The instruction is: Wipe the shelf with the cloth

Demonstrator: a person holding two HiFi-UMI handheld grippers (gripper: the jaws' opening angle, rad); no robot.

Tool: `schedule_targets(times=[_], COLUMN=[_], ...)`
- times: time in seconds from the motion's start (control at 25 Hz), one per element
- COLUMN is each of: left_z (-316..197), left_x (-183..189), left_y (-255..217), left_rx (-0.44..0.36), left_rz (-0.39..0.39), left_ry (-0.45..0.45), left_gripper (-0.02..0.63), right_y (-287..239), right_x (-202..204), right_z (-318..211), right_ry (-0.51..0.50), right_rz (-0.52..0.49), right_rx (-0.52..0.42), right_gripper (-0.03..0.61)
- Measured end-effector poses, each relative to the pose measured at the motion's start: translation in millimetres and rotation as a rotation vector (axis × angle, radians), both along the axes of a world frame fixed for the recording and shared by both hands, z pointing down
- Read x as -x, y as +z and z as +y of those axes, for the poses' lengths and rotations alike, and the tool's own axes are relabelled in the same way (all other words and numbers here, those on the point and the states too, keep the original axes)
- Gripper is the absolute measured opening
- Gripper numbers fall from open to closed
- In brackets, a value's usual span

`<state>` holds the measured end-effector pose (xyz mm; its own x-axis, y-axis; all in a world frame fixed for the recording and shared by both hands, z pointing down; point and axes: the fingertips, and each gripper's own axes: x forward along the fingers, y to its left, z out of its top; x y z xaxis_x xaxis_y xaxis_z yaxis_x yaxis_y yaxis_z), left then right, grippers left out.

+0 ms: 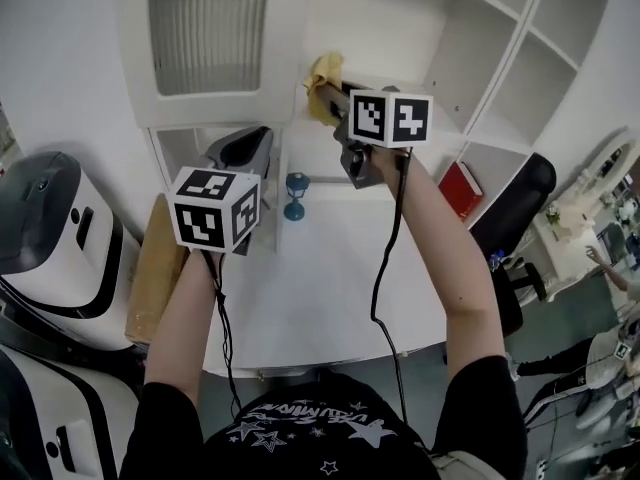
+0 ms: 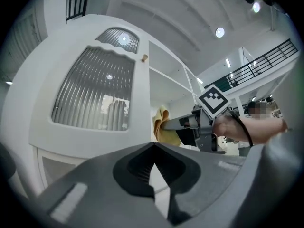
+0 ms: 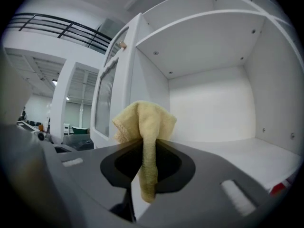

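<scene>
The right gripper [image 1: 325, 96] is clamped on the yellow cloth [image 1: 324, 68] at the left front of the shelf [image 1: 390, 28]; the left gripper [image 1: 250, 148] hangs below the shelf. The left gripper view shows its jaws closed on nothing. In the right gripper view the cloth [image 3: 145, 120] stands bunched before the shelf [image 3: 247, 151], apparently not touching it. The wiping seems yet to be done.

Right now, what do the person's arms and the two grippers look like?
The left claw and right claw are dark grey plastic, each topped by a white cube printed with black square markers. A thin black cable runs from each along the forearm. The person wears a black short-sleeved T-shirt with white stars.
</scene>
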<state>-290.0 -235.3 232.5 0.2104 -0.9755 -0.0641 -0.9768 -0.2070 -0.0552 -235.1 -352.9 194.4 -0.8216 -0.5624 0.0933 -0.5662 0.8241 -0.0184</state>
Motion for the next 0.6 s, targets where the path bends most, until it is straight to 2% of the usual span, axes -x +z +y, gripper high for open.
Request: schedule_targets(times=[0.28,0.6], left_z=[-17.2,-68.2], left_x=[-14.8,-68.6], left_y=[5.9,-37.9], left_rx=[-0.018,-0.056], left_rz=[-0.006,-0.017], left_ry=[0.069,0.113], left_gripper=[0.002,0.002], right_y=[-2.2,-40.5], right_x=[-44.6,-109.2], right_z=[-38.6,-114.2], right_ry=[0.188,0.328], right_rz=[-0.008,0.008], right_rx=[-0.073,-0.122], right_gripper=[0.083,0.083])
